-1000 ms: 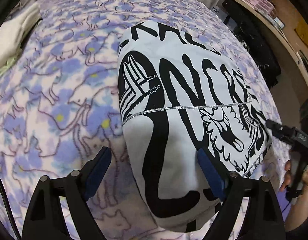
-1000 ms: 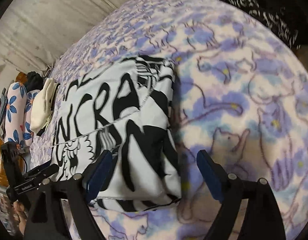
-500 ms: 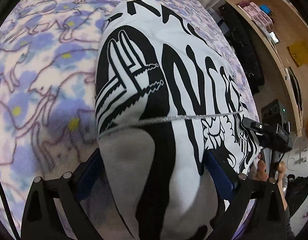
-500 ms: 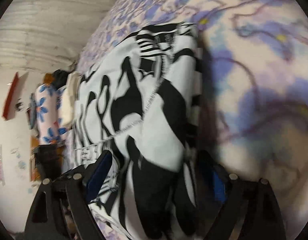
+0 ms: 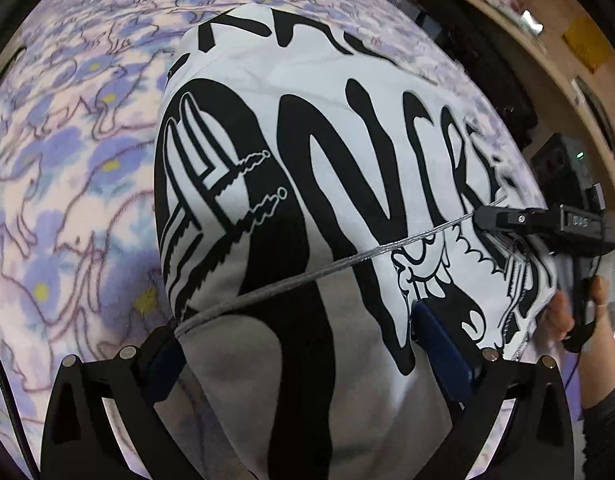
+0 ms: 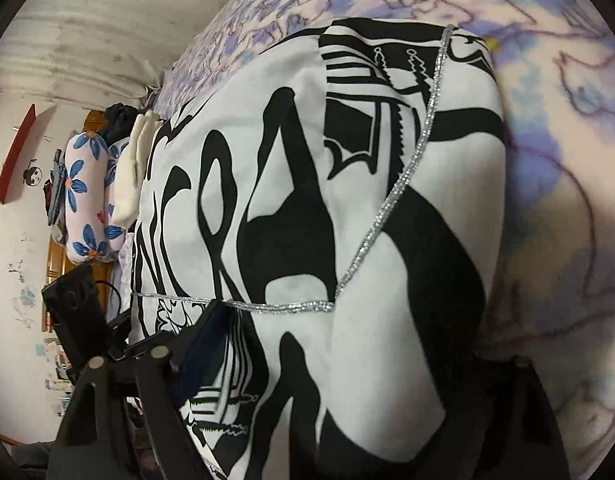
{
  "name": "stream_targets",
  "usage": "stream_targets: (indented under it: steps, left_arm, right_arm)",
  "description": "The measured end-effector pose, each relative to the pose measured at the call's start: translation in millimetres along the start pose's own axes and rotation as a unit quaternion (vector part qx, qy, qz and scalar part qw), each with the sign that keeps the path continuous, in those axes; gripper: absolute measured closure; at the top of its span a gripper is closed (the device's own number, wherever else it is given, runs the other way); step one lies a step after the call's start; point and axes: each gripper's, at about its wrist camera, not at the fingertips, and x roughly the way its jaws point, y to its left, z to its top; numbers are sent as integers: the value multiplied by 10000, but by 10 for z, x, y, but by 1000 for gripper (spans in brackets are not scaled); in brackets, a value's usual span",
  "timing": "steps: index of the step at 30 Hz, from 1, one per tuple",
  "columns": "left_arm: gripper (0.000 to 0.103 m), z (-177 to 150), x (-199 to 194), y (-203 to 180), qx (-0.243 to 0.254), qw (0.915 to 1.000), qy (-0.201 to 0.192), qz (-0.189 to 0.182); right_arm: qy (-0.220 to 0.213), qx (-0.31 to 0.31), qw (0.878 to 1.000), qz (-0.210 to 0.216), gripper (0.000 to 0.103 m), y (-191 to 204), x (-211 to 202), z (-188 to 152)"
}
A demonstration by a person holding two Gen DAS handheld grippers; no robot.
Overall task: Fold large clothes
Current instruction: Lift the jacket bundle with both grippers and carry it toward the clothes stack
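Note:
A folded white garment (image 5: 307,128) with big black lettering and a silver sequin trim lies on the bed. My left gripper (image 5: 303,360) stands wide over its near end, and the cloth bulges up between the two blue pads without being squeezed. My right gripper (image 6: 351,364) straddles the opposite end of the garment (image 6: 307,184). Its jaws are closing, with the left finger (image 6: 203,344) lying on top of the cloth and the right one in shadow beside it. In the left wrist view that gripper's finger (image 5: 495,216) rests on the far edge, with a hand (image 5: 563,320) behind it.
A purple and pink flowered bedspread (image 5: 67,200) covers the bed around the garment. A wooden shelf (image 5: 507,12) and dark items (image 5: 487,80) stand beyond the bed. Blue-flowered pillows (image 6: 87,200) and a cream folded cloth (image 6: 131,176) lie at the bed's far end by the wall.
Both grippers have sunk down and closed in on the garment's two ends. The left jaws have spread wider. The right jaws have narrowed around the cloth.

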Motion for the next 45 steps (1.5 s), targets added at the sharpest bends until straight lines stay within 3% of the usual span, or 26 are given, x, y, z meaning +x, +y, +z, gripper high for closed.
stream_targets:
  steps: [6, 9, 13, 20, 29, 45]
  left_arm:
    - [0, 111, 80, -27, 21, 9999, 94, 100]
    - [1, 134, 84, -87, 186, 9994, -61, 273]
    - [11, 143, 23, -251, 639, 9953, -402, 603]
    - [32, 169, -103, -204, 632, 9947, -641, 495]
    - [43, -23, -344, -194, 814, 9912, -872, 565]
    - [46, -388, -973, 105, 716, 9883, -1054, 838]
  right_arm:
    - [-184, -115, 9998, 14, 44, 83, -48, -47]
    - [-285, -149, 9995, 65, 52, 119, -75, -72]
    - [-404, -252, 9989, -24, 60, 185, -128, -104]
    - [-659, -525, 9963, -164, 71, 409, -227, -191]
    - [-875, -712, 9931, -306, 77, 652, -327, -319]
    - [-702, -906, 9933, -111, 79, 1221, -133, -584]
